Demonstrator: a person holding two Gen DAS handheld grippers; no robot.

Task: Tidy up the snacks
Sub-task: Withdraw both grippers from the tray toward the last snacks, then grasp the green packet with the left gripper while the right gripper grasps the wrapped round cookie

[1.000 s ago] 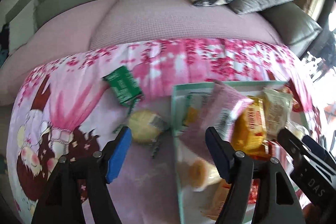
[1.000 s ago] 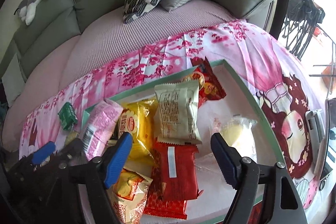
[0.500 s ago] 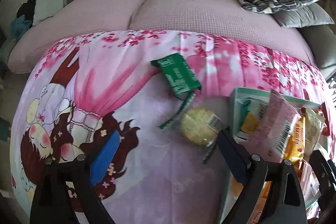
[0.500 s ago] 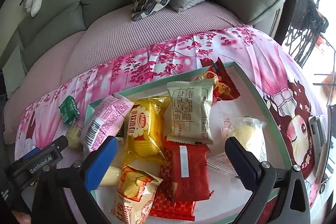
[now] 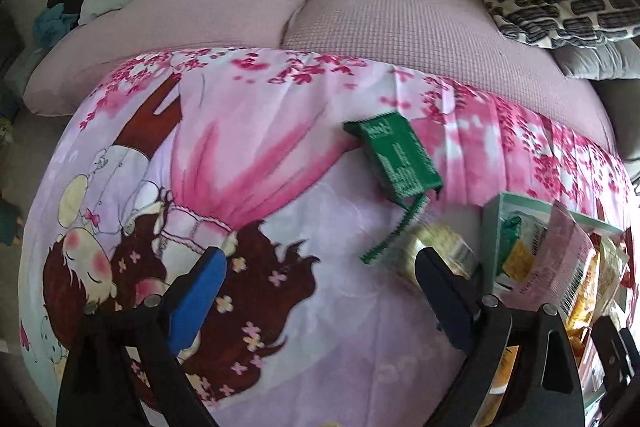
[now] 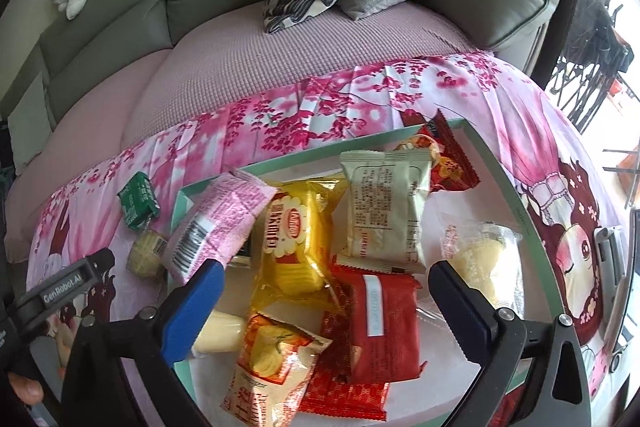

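Left gripper (image 5: 316, 291) shifted leftward, glossy rectangular green packet (image 5: 400, 163), crinkly wrappers.

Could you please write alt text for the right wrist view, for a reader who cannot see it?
The open right gripper hangs empty over a mint-rimmed tray piled with wrapped snacks, among them a yellow cake packet and a red packet. The tray sits on a pink floral cloth, where a green packet lies outside it.
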